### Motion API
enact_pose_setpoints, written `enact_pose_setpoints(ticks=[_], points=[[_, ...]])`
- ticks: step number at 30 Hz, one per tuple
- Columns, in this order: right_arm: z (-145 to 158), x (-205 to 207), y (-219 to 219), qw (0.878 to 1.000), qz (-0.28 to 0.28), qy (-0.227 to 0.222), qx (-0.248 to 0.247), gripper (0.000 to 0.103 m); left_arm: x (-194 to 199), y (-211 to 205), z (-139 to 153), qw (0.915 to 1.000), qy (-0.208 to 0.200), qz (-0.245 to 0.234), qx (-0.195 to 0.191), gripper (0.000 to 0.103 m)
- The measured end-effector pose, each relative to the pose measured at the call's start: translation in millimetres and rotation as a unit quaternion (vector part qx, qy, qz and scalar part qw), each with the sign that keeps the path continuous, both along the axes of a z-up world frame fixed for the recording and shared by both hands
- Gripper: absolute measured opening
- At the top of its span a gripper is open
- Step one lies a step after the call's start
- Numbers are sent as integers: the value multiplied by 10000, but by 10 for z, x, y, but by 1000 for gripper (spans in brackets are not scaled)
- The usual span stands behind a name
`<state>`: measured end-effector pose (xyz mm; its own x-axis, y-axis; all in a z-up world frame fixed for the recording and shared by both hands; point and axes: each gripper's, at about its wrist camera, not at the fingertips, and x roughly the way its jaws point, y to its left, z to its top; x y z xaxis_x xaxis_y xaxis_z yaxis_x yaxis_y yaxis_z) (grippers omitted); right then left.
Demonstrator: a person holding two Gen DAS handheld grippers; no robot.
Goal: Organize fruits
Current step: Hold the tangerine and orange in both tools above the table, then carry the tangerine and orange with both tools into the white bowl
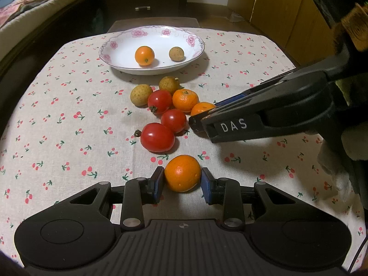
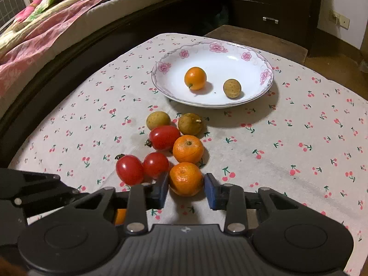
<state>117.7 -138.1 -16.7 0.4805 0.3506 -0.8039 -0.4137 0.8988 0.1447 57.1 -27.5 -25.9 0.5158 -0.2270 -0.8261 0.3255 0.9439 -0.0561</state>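
Observation:
My left gripper is shut on a small orange that rests on the cherry-print cloth near me. The right gripper has its blue pads against both sides of another small orange at the near end of the fruit cluster; from the left wrist view it comes in from the right. Beside it lie a third orange, three red tomatoes and two tan round fruits. The white flowered plate behind them holds one orange and one tan fruit.
A bed with a pink quilt runs along the left side of the table. A dark drawer chest and a wooden stool stand behind the plate. Wooden cabinets are at the back right.

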Motion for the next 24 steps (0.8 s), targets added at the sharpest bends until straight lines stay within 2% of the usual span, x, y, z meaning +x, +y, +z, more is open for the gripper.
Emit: enact_pose_setpoints(ticks=[24], points=[[255,-96,-211,9990,-259,-222,292,40,-50,52,223,9995,-220,81,-206,42]])
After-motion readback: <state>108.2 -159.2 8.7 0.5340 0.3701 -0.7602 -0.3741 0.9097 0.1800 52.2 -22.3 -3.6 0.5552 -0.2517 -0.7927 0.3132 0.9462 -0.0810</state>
